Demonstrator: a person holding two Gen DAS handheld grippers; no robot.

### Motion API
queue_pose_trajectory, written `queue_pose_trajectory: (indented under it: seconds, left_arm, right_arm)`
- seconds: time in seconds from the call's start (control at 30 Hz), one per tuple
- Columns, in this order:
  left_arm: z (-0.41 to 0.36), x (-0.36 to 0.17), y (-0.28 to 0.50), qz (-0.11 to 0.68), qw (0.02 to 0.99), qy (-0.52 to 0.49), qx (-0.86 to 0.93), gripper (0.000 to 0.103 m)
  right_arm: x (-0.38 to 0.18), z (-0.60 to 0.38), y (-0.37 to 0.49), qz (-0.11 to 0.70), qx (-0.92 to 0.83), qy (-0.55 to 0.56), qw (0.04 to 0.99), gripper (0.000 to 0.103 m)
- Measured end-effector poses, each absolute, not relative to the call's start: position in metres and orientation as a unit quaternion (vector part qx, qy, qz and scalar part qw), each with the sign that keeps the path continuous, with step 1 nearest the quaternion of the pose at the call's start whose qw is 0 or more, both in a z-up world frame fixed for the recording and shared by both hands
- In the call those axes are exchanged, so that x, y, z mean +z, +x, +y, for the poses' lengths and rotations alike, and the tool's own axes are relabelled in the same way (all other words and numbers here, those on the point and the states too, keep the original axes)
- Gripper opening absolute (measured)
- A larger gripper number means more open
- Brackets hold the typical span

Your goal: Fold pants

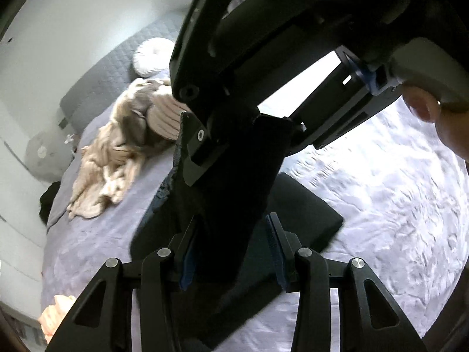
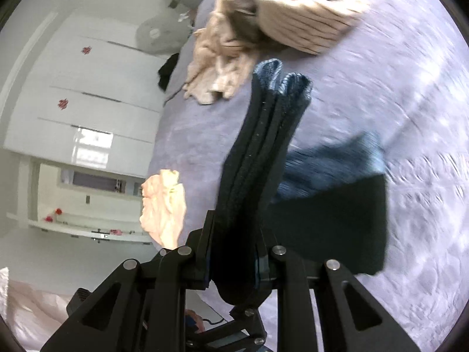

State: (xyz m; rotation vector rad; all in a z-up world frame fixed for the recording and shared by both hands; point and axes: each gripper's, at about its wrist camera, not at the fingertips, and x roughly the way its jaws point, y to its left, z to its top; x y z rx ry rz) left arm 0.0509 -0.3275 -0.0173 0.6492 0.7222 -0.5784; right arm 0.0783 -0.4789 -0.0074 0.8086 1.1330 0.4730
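Both hand-held grippers are clamped on the dark pants. The left hand-held gripper (image 1: 233, 252) pinches a thick hanging fold; the right hand-held gripper (image 2: 234, 252) squeezes a stacked, ribbed edge. The pants (image 2: 261, 149) hang lifted above the lilac bed (image 2: 395, 94), with the rest trailing below. A beige blanket (image 2: 263, 14) lies beyond the grippers.

Bed (image 2: 395, 94) with lavender textured cover fills most of room. Grey quilted headboard (image 1: 117, 67) at bed's far end, white wall (image 1: 73, 23) behind it. White wardrobe (image 2: 88, 94) with long slim handles and red stickers stands beside bed; glossy door reflects bright window light. Round fan (image 2: 158, 35) near bed's corner, beside headboard. Daylight strong across cover.
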Motion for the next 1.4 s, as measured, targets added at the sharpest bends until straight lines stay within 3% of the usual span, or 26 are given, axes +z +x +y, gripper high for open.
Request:
queue_pose_trajectory:
  seconds: [0.4, 0.47, 0.53, 0.57, 0.87, 0.93, 1.17, 1.37, 1.4]
  left_arm:
    - [-0.355, -0.084, 0.034, 0.392, 0.798, 0.358, -0.286, 0.043]
    - [-0.355, -0.087, 0.033, 0.396, 0.791, 0.364, -0.291, 0.049]
    - [-0.352, -0.087, 0.033, 0.407, 0.783, 0.366, -0.296, 0.076]
    - [-0.349, -0.086, 0.034, 0.409, 0.783, 0.362, -0.297, 0.077]
    - [-0.273, -0.050, 0.072, 0.489, 0.795, 0.255, -0.253, 0.077]
    - [-0.252, -0.051, 0.089, 0.519, 0.796, 0.226, -0.214, 0.077]
    - [-0.200, -0.066, 0.130, 0.594, 0.775, 0.154, -0.149, 0.077]
    - [-0.193, -0.068, 0.137, 0.615, 0.766, 0.123, -0.143, 0.077]
    - [-0.193, -0.068, 0.138, 0.616, 0.765, 0.123, -0.141, 0.084]
  right_arm:
    - [-0.105, -0.509, 0.059, 0.544, 0.184, 0.399, 0.715, 0.022]
    - [-0.115, -0.513, 0.055, 0.547, 0.176, 0.408, 0.709, 0.022]
    - [-0.118, -0.515, 0.051, 0.547, 0.169, 0.421, 0.704, 0.025]
    - [-0.118, -0.516, 0.050, 0.546, 0.166, 0.423, 0.704, 0.025]
    - [-0.088, -0.502, 0.048, 0.594, 0.076, 0.298, 0.743, 0.047]
    - [-0.086, -0.501, 0.045, 0.607, 0.040, 0.259, 0.750, 0.069]
    - [-0.090, -0.510, 0.015, 0.605, 0.001, 0.302, 0.737, 0.070]
    - [-0.080, -0.505, 0.008, 0.615, -0.017, 0.281, 0.736, 0.074]
    - [-0.078, -0.504, 0.009, 0.616, -0.018, 0.279, 0.736, 0.074]
